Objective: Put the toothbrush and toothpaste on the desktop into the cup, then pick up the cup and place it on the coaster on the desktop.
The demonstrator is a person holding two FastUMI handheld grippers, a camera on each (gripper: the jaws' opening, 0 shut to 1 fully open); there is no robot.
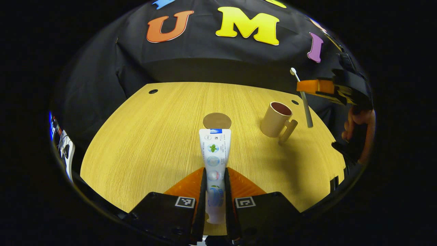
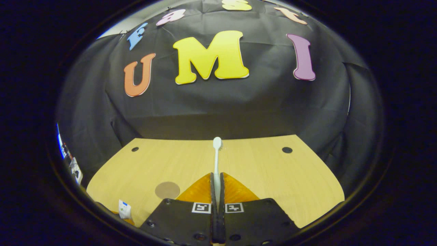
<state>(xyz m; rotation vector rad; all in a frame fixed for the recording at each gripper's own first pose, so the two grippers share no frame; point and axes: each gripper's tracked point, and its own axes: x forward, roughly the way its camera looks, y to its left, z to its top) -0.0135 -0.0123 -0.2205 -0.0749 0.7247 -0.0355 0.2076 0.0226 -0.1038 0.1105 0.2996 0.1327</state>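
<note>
The left gripper (image 1: 215, 191) pinches the toothpaste (image 1: 215, 153) between both fingers, above the desk (image 1: 143, 143) — its far end points at the coaster (image 1: 217, 120). The cup (image 1: 276, 119) stands empty right of the coaster, handle toward the camera. The right gripper (image 2: 217, 191) is clamped on the toothbrush (image 2: 216, 160) — held above the desk, near the cup.

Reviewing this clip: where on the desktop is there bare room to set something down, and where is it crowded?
Free: the wide bare desktop left of the coaster and toothpaste, out to the left edge. Crowded: the right side, where the cup stands, with the right gripper holding the toothbrush beside it.
</note>
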